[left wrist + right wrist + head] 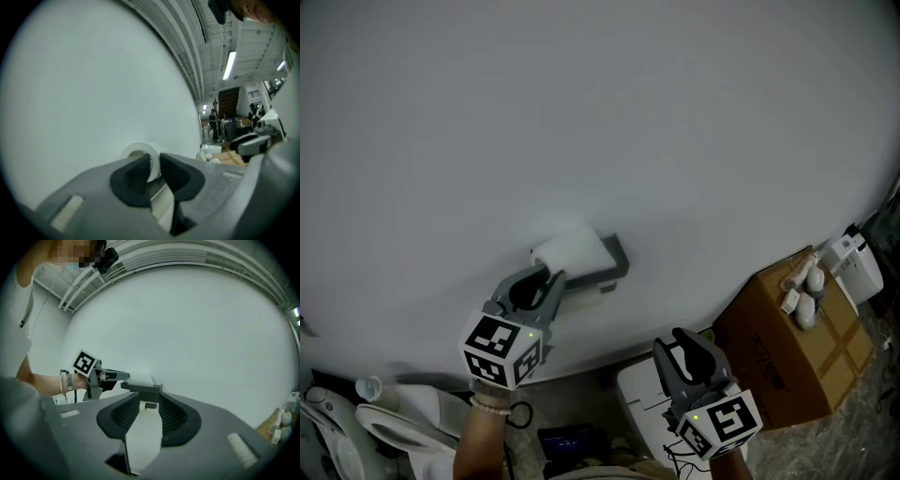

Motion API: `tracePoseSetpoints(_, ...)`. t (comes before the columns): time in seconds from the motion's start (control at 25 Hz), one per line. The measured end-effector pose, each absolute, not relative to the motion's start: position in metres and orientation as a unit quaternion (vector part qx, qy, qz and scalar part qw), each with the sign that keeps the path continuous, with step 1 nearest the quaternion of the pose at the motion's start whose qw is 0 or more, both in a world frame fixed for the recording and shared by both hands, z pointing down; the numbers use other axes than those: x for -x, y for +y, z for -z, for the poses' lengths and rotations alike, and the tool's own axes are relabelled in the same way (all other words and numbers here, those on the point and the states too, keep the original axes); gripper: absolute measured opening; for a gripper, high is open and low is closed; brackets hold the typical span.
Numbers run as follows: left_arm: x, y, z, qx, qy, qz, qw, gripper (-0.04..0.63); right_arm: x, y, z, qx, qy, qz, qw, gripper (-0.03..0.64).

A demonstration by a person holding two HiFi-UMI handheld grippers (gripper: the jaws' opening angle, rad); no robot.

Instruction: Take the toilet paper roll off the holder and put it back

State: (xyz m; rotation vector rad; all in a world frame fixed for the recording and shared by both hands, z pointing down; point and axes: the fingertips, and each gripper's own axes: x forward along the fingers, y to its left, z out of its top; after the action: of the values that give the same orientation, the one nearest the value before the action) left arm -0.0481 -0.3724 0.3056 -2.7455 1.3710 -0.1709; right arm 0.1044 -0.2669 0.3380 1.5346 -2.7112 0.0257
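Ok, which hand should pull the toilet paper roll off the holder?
Left. The left claw is closed on the edge of the toilet paper roll on the holder. The right claw hangs back, open and empty, well short of it.

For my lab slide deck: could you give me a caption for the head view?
Left tool grips the end of the toilet paper roll on its wall holder; right tool held back, open.

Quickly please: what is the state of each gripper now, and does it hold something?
Left gripper: closed on the end of the toilet paper roll.
Right gripper: open, holding nothing.
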Motion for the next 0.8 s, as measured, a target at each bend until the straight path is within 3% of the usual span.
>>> tracePoseSetpoints(0.52,0.053,-0.352,-0.278,0.895,0.441,0.035,0.055,0.060,-0.090,-0.278,-0.315,-0.464,-0.885,0.027,0.002,0.115)
tracePoseSetpoints(0.8,0.067,-0.331,-0.259,0.888,0.454,0.027,0.071,0.060,-0.057,-0.289,-0.300,-0.421,-0.906,0.041,-0.011,0.152)
